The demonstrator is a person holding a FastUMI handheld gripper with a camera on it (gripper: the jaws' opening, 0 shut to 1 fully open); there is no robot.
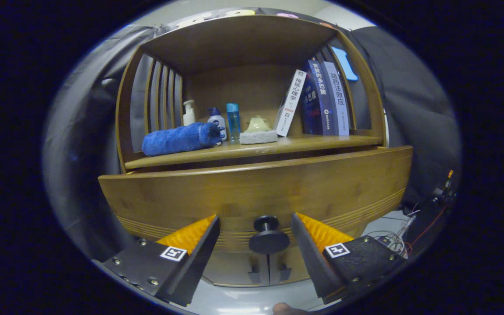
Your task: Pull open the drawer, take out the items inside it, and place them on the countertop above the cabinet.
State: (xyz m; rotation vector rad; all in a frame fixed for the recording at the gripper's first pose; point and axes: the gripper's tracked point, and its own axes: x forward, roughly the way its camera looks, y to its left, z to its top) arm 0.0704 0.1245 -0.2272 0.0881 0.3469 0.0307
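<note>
Black drawer knob (268, 236) sits between the open jaws

Drawer knob (269, 236) between parted fingers (199, 249)

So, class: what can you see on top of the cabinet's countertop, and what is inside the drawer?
On the countertop: rolled blue towel, three bottles, sponge, books. The drawer is shut, contents hidden. The gripper is open around its knob.

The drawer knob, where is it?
The drawer knob sits low on the drawer front, between the open gripper's fingers, untouched.
</note>
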